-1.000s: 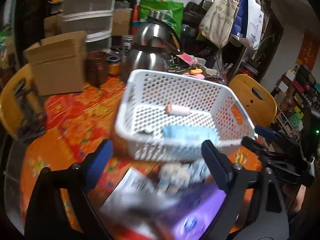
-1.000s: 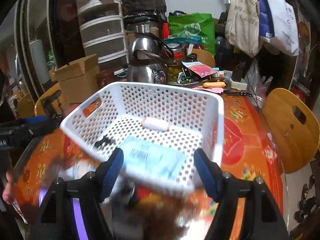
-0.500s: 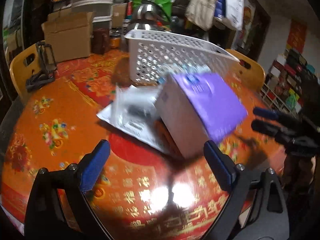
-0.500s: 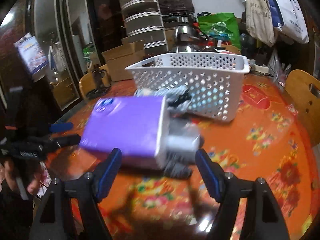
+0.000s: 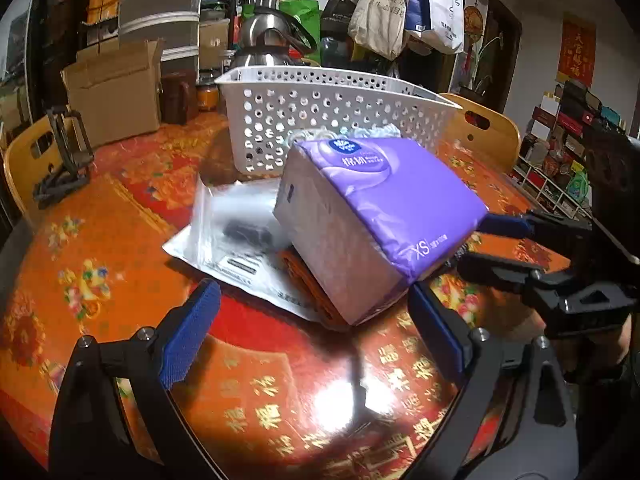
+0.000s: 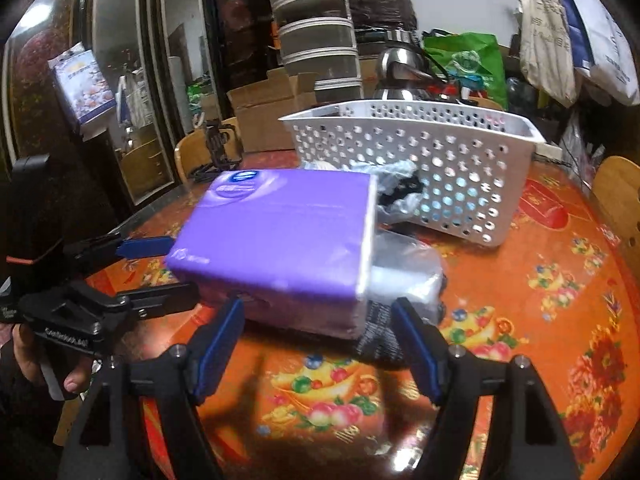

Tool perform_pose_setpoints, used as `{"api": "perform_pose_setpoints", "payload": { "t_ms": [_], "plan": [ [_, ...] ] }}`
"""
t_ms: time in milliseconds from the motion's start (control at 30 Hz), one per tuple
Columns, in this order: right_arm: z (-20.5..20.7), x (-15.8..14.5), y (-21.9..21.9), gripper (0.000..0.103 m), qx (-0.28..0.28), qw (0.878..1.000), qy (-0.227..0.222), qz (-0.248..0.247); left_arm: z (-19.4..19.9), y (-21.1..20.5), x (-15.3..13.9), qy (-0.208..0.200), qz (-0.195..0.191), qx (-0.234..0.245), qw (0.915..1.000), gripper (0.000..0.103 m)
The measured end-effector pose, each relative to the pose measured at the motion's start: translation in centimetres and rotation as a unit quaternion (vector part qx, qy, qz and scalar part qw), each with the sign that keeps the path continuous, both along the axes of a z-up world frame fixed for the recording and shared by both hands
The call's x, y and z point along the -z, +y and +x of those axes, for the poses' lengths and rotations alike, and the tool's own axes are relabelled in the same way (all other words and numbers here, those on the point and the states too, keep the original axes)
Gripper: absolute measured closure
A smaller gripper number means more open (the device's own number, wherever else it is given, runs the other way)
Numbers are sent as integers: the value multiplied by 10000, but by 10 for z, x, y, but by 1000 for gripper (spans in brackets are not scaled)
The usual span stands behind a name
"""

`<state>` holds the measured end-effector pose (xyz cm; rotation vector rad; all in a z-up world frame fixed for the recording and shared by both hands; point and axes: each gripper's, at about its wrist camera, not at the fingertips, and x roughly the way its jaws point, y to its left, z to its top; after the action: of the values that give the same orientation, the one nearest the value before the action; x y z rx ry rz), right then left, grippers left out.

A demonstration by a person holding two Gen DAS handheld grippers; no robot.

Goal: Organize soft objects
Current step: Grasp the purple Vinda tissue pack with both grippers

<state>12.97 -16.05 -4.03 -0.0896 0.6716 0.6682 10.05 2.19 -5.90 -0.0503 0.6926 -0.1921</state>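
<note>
Purple tissue pack (image 5: 384, 216) hides orange cloth (image 5: 308, 280); left gripper (image 5: 316, 332) open, right gripper (image 6: 318, 344) closing, empty.

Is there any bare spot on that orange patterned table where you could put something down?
Yes: the near strip of the orange patterned tablecloth between the left gripper and the purple tissue pack, and the stretch right of the white perforated basket. It is crowded where the pack lies over the clear plastic bag, just before the basket.

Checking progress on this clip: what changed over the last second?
Both grippers pulled back and down from over the white basket to the purple tissue pack. The right gripper is closing, gripping nothing; left gripper open. Pack, basket and plastic bags stayed put.
</note>
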Motion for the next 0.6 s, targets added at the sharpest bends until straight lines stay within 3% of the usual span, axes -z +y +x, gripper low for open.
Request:
{"api": "perform_pose_setpoints", "payload": {
  "t_ms": [33, 300, 467, 567, 600],
  "plan": [
    [0, 0, 4, 41, -56, 10000, 4, -15, 4, 2, -1, -18, 19, -14, 10000, 10],
    [0, -2, 12, 42, 8, 9996, -223, -191, 20, 10, -4, -14, -93, 273, 9996, 10],
    [9, -2, 13, 42, -122, 9999, -48, -39, 28, 2, -2, -51, -57, 411, 9991, 12],
    [4, -4, 16, 46, -224, 9996, -155, -114, 29, -1, -5, -158, -186, 485, 9985, 42],
    [5, -3, 18, 54, -226, 9995, -149, -171, 29, -2, -6, -155, -217, 527, 9983, 48]
  ]
}}
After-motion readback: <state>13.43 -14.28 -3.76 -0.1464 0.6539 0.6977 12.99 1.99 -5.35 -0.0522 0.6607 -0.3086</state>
